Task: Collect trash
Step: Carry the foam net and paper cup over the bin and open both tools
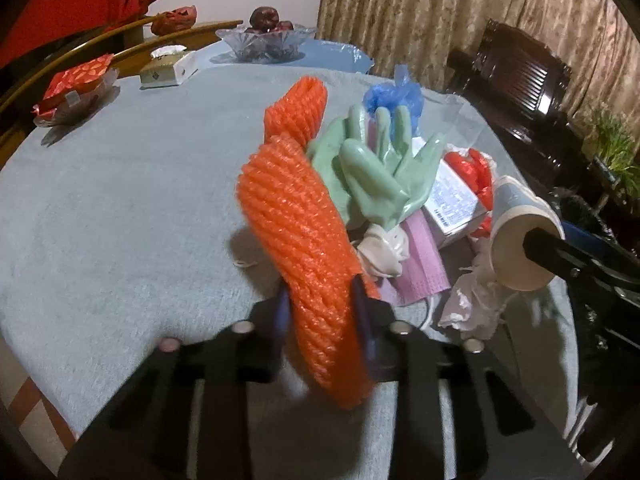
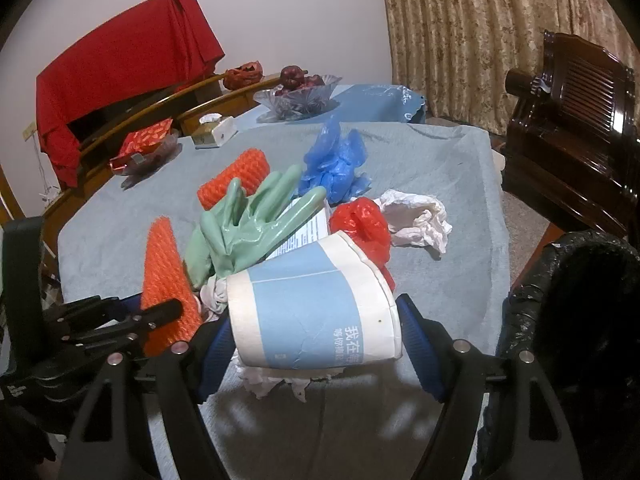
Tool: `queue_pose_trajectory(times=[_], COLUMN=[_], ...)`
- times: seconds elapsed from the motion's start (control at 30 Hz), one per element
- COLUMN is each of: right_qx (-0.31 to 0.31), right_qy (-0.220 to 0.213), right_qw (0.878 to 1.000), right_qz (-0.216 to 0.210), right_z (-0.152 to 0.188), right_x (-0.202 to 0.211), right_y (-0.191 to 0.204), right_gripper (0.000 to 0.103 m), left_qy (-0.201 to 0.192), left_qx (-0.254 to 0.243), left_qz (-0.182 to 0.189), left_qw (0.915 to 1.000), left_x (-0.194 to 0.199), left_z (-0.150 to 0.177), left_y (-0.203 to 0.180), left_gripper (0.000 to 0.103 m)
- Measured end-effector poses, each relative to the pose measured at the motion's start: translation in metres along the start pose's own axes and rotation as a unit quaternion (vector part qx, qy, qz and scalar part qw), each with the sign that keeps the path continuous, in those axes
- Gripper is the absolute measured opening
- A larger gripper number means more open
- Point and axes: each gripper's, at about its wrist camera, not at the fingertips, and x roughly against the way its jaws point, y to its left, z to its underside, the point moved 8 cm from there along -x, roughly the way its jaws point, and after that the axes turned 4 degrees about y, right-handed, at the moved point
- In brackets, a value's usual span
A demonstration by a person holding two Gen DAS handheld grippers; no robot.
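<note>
Leftmost, my left gripper (image 1: 320, 312) is clamped on an orange foam net (image 1: 304, 216); its lower end hides most of both blue pads. The net's long axis runs up and away from me, tip toward the fruit bowl (image 1: 266, 42). Beside it a green rubber glove (image 1: 376, 172) lies on the grey-blue tablecloth (image 1: 120, 208), fingers pointing away; under it a pink mask (image 1: 420, 256) and a printed box (image 1: 452, 200) are only partly exposed, their print too small to read. Further right, my right gripper (image 2: 316, 332) is clamped on a blue-and-white paper cup (image 2: 316, 304), held on its side above the cloth, long axis crosswise, mouth toward the black-lined bin (image 2: 580, 304). Chinese characters beginning "我在" show on the cup; the smaller line is illegible.
</note>
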Motion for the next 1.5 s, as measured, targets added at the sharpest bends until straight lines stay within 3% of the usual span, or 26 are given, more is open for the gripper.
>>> queue_pose_trajectory(times=[0.37, 0.57, 0.83, 1.1, 1.37, 1.47, 1.5], right_qx=[-0.005, -0.017, -0.052, -0.115, -0.167, -0.180, -0.183], right_qy=[-0.043, -0.073, -0.088, -0.076, -0.059, -0.054, -0.052], right_qw=[0.999, 0.997, 0.993, 0.980, 0.962, 0.956, 0.955], right_qz=[-0.004, 0.004, 0.061, 0.147, 0.208, 0.223, 0.229], right_z=[-0.017, -0.028, -0.011, 0.032, 0.074, 0.086, 0.090], right_x=[0.033, 0.065, 0.107, 0.148, 0.172, 0.177, 0.180], right_y=[-0.002, -0.018, -0.080, -0.170, -0.232, -0.243, -0.246], right_gripper=[0.075, 0.075, 0.075, 0.075, 0.075, 0.076, 0.076], left_qy=[-0.051, -0.079, -0.073, -0.036, -0.004, 0.008, 0.012], left_qx=[0.005, -0.018, -0.089, -0.158, -0.206, -0.224, -0.227], left_qz=[0.000, 0.032, 0.106, 0.185, 0.239, 0.252, 0.258], left_qw=[0.9987, 0.9962, 0.9877, 0.9692, 0.9489, 0.9415, 0.9390], left_x=[0.058, 0.086, 0.079, 0.045, 0.017, 0.010, 0.009], left_z=[-0.009, -0.024, -0.031, -0.023, -0.006, 0.005, 0.009], left_y=[0.004, -0.025, -0.116, -0.233, -0.329, -0.353, -0.359], left_gripper=[0.021, 0.021, 0.021, 0.021, 0.023, 0.038, 0.054])
